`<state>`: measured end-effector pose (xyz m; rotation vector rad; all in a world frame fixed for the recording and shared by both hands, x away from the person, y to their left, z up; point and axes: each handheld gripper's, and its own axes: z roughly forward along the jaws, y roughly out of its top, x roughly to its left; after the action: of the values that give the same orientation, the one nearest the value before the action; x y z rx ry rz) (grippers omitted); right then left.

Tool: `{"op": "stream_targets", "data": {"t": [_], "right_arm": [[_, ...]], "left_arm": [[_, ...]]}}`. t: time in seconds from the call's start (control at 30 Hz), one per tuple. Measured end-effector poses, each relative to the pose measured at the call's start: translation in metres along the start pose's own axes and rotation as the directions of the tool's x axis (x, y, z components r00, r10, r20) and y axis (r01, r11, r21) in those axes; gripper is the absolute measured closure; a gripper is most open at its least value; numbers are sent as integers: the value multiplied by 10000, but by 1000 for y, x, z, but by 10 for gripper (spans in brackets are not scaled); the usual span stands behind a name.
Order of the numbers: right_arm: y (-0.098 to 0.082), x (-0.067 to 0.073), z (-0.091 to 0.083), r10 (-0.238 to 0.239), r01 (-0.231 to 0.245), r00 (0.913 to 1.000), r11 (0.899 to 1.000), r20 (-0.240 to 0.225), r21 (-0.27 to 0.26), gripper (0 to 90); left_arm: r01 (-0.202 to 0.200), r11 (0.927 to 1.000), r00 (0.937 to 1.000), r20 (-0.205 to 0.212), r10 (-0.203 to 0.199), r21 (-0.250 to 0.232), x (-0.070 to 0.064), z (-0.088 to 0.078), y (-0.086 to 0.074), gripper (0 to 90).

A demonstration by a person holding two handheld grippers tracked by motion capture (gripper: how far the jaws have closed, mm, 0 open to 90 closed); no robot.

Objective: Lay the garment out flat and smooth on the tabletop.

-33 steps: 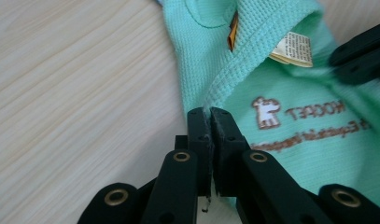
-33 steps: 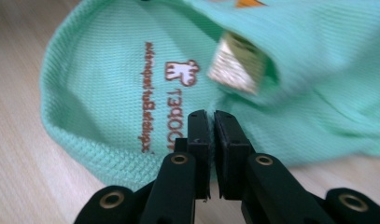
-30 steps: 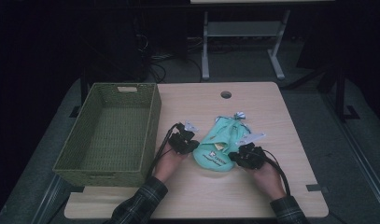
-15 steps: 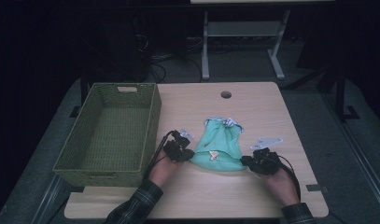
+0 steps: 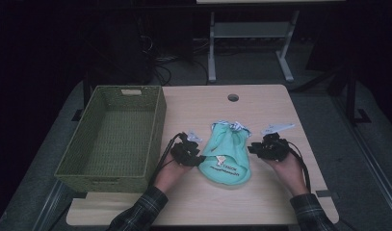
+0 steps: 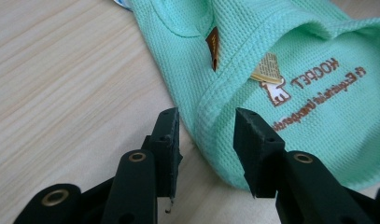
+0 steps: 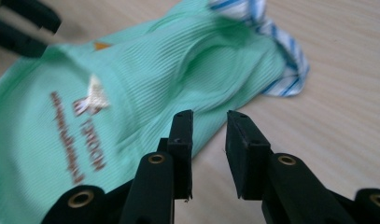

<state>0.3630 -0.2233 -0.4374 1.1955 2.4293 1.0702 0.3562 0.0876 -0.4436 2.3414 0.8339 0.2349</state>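
A mint-green little garment (image 5: 227, 154) with brown lettering and a blue-striped trim lies flat on the wooden table (image 5: 203, 103). My left gripper (image 5: 196, 156) sits at its left edge. In the left gripper view that gripper (image 6: 206, 116) is open, its jaws have just been opening, and the hem (image 6: 215, 135) lies loose between them without being pressed. My right gripper (image 5: 255, 148) stands just off the garment's right side. In the right gripper view it (image 7: 209, 116) is open, has also just been opening, and holds nothing, with the cloth (image 7: 145, 84) ahead and to the left.
An empty green woven basket (image 5: 157, 130) stands on the left of the table, close beside my left hand. A round cable hole (image 5: 233, 97) sits near the far edge. Bare wood lies to the right of and in front of the garment.
Both grippers have let go of the garment, which now lies flatter and squarer on the table. My right gripper has drawn off to the right, away from the cloth; the left has stayed put.
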Motion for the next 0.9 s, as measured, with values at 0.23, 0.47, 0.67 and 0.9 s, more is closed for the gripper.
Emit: {"op": "stream_targets", "data": {"t": [0.23,0.47,0.67,0.9], "right_arm": [[18,-23,17,396,-396,9992,9992,77,14,737],[33,-34,36,655,-655,9977,9978,170,-16,749],[34,-42,53,1068,-1070,9940,9942,216,79,745],[31,-45,66,1250,-1252,9921,9914,77,379,788]], "left_arm": [[-100,9999,9999,75,99,82,0,4,0,603],[-351,9989,9994,26,351,295,-4,9,-1,617],[-509,9981,9987,14,509,340,-6,11,-1,658],[-495,9981,9988,82,492,371,-4,12,-1,759]]}}
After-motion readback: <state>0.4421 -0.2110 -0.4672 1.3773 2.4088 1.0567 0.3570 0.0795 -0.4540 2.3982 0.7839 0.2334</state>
